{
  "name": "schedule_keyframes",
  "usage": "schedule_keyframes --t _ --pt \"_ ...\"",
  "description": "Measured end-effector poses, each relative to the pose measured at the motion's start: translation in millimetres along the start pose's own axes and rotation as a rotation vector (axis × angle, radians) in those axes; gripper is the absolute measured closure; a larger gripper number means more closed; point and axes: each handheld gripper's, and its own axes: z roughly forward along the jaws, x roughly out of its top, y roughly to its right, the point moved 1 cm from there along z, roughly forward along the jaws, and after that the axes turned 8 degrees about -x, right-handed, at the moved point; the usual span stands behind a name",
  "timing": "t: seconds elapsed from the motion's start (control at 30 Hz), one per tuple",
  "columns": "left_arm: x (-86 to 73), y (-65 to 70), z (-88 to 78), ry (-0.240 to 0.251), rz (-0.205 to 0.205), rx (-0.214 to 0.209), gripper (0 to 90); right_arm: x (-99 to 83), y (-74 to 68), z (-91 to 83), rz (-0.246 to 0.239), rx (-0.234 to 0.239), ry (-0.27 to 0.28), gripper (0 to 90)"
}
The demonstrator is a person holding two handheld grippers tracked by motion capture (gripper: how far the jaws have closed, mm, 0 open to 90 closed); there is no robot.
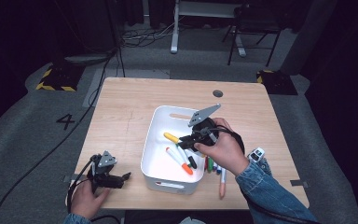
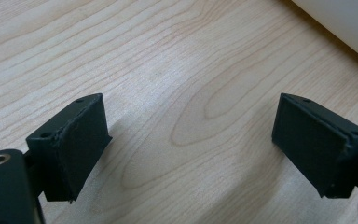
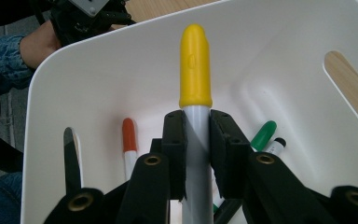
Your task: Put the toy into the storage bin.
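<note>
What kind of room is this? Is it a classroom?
Probably not; it looks like a lab or studio for recording. A lone wooden table stands on grey carpet, with a taped number 4 on the floor, cables trailing about and dark surroundings.

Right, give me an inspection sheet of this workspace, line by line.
Surface: light wooden table, level.
Job's things: white bin holding orange-capped marker and a black one; yellow-capped marker over the bin.
Clutter: several markers on the table right of the bin.
Grippers: right gripper shut on the yellow-capped marker; left gripper open, over bare wood.
Cables: one trails from the left gripper off the table edge.
Surroundings: grey floor, hazard-striped block, chair legs.
</note>
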Motion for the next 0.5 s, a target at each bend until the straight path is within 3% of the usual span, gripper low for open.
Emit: schedule_keyframes --t 0.5 --pt "0.2 -0.4 -0.2 0.0 0.007 0.005 10.8 -9.9 -6.1 18.6 -0.02 0.002 -0.072 77.0"
